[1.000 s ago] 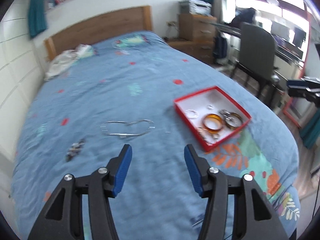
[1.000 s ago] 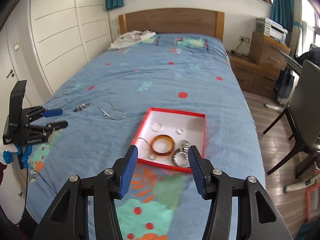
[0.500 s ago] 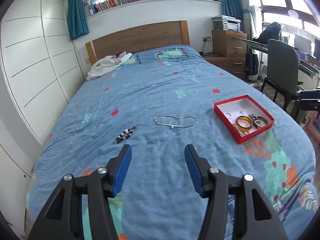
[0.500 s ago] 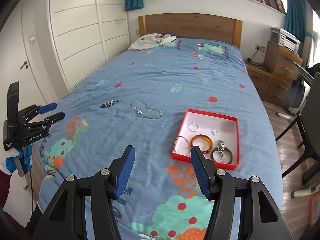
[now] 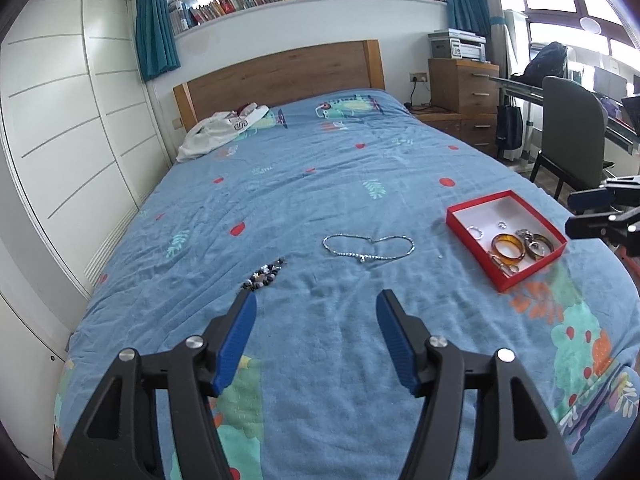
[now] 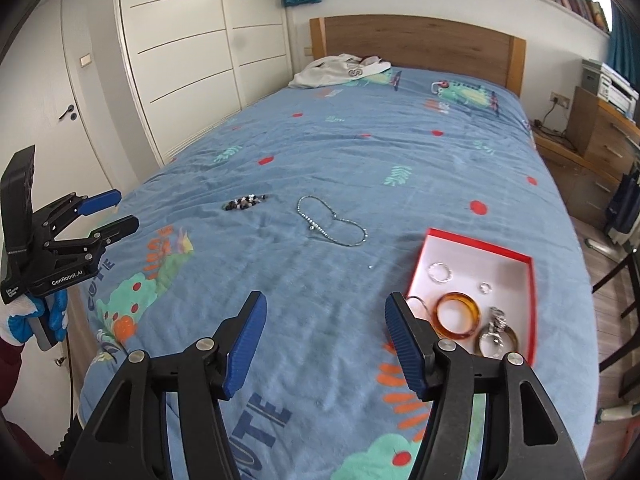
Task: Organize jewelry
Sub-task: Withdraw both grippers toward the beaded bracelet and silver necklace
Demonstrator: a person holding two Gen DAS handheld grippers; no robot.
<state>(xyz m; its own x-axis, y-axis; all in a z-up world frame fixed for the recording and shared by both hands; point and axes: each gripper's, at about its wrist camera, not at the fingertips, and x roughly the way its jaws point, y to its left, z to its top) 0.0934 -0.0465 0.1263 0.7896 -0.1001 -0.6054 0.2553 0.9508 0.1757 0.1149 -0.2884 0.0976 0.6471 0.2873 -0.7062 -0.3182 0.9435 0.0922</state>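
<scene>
A silver chain necklace point(image 5: 368, 246) lies loose on the blue bedspread; it also shows in the right wrist view point(image 6: 332, 222). A dark beaded bracelet point(image 5: 264, 274) lies left of it, also seen from the right point(image 6: 244, 202). A red box point(image 5: 460, 214) with a white inside holds an amber bangle point(image 5: 508, 246), rings and metal bracelets; it shows in the right wrist view too point(image 6: 476, 242). My left gripper point(image 5: 316, 338) is open and empty, short of the bracelet. My right gripper point(image 6: 324, 340) is open and empty, near the box.
A white garment point(image 5: 220, 130) lies by the wooden headboard point(image 5: 280, 76). White wardrobes point(image 5: 72, 152) stand left of the bed. A wooden dresser point(image 5: 460, 80), a desk and a grey chair point(image 5: 572, 136) stand to the right. The other gripper shows at each view's edge.
Both grippers have pulled back and tilted up from the bed, so the whole bed and room now show. The jewelry and the box have not moved. Both stay open.
</scene>
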